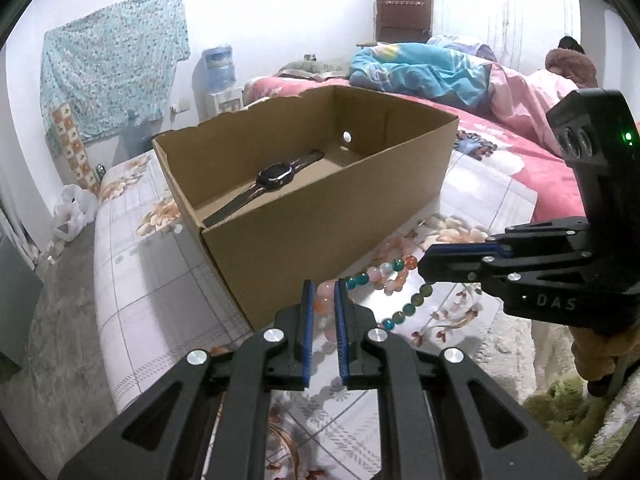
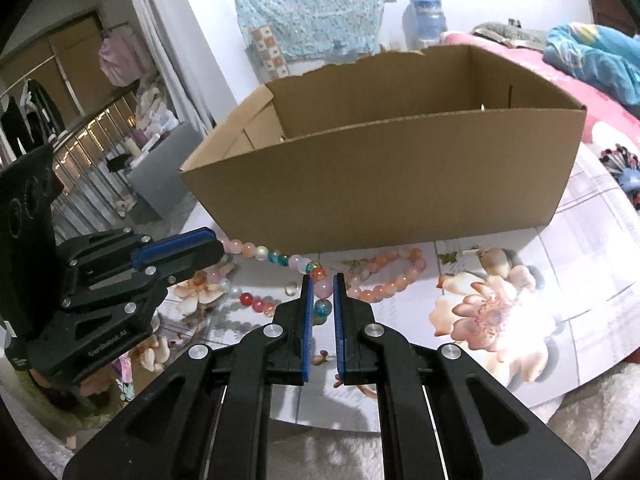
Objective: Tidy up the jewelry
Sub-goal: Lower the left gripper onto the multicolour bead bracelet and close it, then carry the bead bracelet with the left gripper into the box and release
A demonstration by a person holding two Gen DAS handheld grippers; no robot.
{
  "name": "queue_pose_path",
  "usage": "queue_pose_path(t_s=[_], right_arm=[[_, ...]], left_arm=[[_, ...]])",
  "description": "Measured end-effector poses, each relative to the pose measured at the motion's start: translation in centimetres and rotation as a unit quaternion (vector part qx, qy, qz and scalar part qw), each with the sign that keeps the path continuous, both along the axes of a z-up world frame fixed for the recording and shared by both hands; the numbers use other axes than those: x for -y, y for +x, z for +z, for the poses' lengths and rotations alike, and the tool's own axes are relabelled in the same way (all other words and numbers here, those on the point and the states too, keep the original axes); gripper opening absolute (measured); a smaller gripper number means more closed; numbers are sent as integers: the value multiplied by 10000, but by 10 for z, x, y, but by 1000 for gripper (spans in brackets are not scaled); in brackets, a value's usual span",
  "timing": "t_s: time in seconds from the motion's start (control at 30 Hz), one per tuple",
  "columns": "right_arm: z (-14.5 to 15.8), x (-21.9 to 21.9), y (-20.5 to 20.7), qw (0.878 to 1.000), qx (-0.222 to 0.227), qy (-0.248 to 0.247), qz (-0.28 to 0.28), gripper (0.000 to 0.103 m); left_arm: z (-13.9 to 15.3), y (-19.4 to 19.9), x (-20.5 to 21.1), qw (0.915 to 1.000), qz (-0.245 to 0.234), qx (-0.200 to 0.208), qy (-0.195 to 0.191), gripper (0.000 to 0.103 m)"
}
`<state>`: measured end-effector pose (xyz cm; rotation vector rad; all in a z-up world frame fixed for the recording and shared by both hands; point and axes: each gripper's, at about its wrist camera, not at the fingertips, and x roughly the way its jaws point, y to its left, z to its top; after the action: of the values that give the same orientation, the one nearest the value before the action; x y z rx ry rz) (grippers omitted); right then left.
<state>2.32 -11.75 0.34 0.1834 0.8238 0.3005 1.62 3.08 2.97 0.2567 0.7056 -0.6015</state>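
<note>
A bead necklace [image 1: 394, 276] of pink, orange and teal beads is stretched between my two grippers just in front of an open cardboard box [image 1: 320, 208]. My left gripper [image 1: 324, 286] is shut on pink beads at one end. My right gripper [image 2: 321, 280] is shut on beads [image 2: 322, 290] at the other end. The strand [image 2: 276, 256] runs taut between them above the floral sheet. A black watch [image 1: 276, 176] lies inside the box. Each gripper shows in the other's view: the right one [image 1: 424, 264], the left one [image 2: 218, 246].
A pink-orange bead bracelet [image 2: 394, 276] and loose red and white beads [image 2: 248, 300] lie on the floral bed sheet [image 2: 500, 308] in front of the box [image 2: 400, 184]. Bedding is piled behind [image 1: 420, 68]. The bed edge drops to the floor at left [image 1: 60, 300].
</note>
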Motion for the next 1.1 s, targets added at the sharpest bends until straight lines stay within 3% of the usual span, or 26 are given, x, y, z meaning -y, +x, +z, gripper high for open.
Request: queue_pose_path(t_s=[0.13,0.3,0.4,0.5,0.67,0.83,0.97,1.1], right_arm=[[13,4,-10,9997,227,10,-6,8],[53,6,-7,9974,710,102,96,8],[89,5,12,9936,1106,-1,239,8],[105,8,47,9928,1117,78,416,8],[81,20,136,9970,-70,450,622,8],[35,7,184,9893,-1231,317,718,8],[11,-8,194,9824,-1674,-3,829,8],[1,-8,197,9797,-1823,-58,831,15]], left_arm=[[17,-8,-4,9997,-44,147,-197,9],[68,-10,-7,9957,-292,623,-623,9],[99,5,-6,9918,-353,988,-723,9],[116,30,-2,9900,-315,1166,-724,9],[101,79,10,9954,-116,943,-140,9],[63,115,14,9989,-91,227,411,10],[44,120,18,9973,-151,-79,709,10],[36,118,17,9965,-177,-166,796,11]])
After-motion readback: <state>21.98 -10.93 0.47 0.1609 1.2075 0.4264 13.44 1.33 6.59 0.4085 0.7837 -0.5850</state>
